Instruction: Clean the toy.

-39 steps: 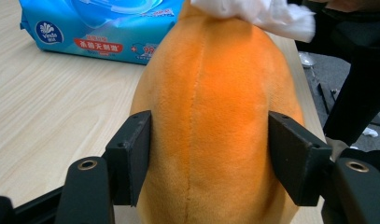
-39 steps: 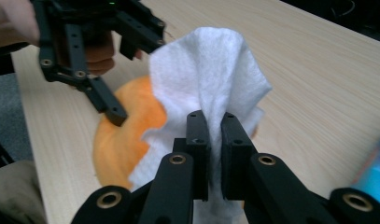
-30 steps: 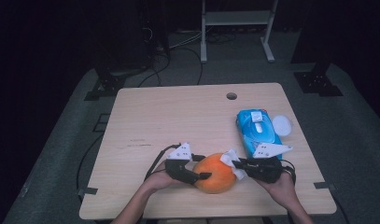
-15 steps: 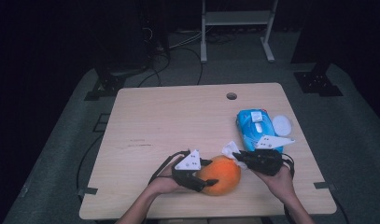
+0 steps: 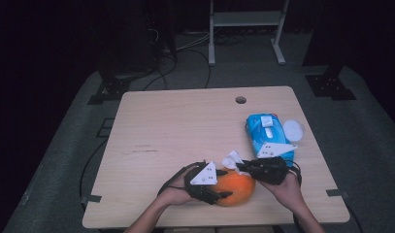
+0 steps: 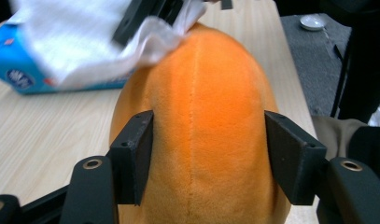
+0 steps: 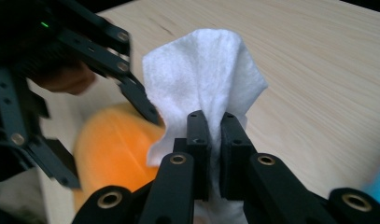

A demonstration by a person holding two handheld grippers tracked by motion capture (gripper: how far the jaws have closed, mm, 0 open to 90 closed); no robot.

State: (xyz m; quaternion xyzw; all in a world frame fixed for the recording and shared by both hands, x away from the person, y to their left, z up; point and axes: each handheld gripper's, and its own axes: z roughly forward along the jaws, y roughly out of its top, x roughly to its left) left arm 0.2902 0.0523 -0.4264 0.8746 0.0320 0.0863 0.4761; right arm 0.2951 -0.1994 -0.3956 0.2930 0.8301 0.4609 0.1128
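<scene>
Left gripper (image 5: 223, 192) is clamped around the orange plush toy (image 5: 235, 187), jaws pressing into its soft sides after closing in a touch more, the plush seated between the pads near the table's (image 5: 185, 126) front edge. Any slack there and the plush may roll or squirm out under rubbing. Just beyond it, the right gripper (image 7: 214, 122) is pinched tight on a white wet wipe (image 7: 206, 70), draped onto the plush's top. A thin pinch: drag too hard and the wipe could slip free or tear. Farther right sits the blue wipes pack (image 5: 268, 133).

No legible text — none anywhere
</scene>
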